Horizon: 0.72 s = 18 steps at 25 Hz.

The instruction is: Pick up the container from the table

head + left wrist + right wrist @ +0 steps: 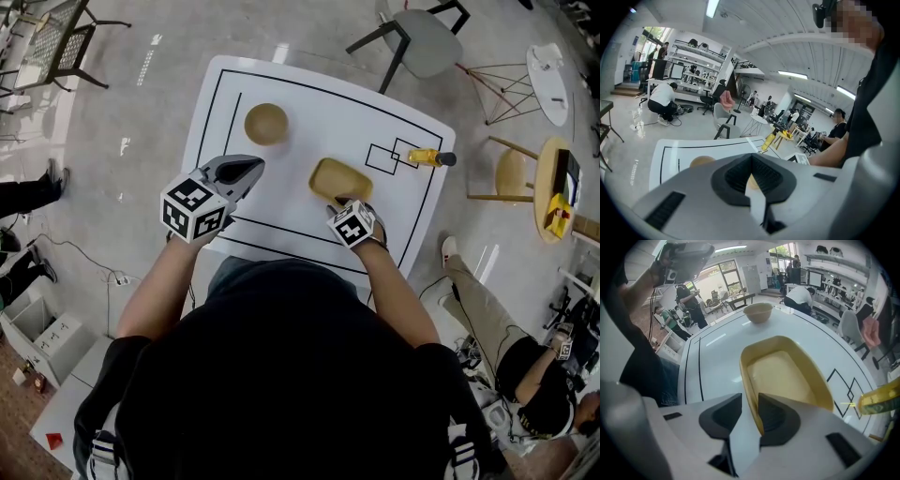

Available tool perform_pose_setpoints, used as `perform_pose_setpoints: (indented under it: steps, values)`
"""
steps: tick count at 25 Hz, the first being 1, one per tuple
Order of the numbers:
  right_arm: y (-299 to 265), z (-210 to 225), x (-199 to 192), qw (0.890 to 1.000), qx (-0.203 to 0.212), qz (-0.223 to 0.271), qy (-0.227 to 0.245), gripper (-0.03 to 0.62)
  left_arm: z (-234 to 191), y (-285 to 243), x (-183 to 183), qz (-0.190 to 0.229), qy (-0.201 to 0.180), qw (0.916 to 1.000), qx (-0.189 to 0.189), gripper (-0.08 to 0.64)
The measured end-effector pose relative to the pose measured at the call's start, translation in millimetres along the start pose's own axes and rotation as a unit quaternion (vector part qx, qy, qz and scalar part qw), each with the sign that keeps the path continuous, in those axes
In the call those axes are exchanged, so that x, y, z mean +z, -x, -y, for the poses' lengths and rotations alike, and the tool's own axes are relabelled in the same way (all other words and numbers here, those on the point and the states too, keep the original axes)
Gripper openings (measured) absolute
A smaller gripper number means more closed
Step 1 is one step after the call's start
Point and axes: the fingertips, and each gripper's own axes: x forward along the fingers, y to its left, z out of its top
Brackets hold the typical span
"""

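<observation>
The container (339, 178) is a shallow yellow oblong tray on the white table (309, 103), right of centre. In the right gripper view the container (787, 376) fills the middle. My right gripper (339, 199) points steeply down at its near end. The right gripper (749, 404) straddles the near rim: one pad sits inside against the wall, while the outer pad stands a little off the rim. My left gripper (253, 164) hovers over the table's left part with its tips together and nothing between them. In its own view the left gripper (751, 157) looks across the table.
A tan wooden bowl (266, 123) stands at the table's far left. A yellow bottle (427, 157) lies on its side at the right, by the drawn squares. Chairs, small tables and seated people surround the table. Black lines mark the tabletop.
</observation>
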Motion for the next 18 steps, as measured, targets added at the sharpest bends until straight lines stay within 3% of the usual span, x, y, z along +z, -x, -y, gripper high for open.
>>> perform_pose_setpoints:
  steps: [18]
  values:
    - [-0.7,-0.3,-1.9,1.000,-0.014,-0.009,0.015,0.069,5.3,2.6,0.9,-0.005,-0.003,1.0000,-0.007,0.006]
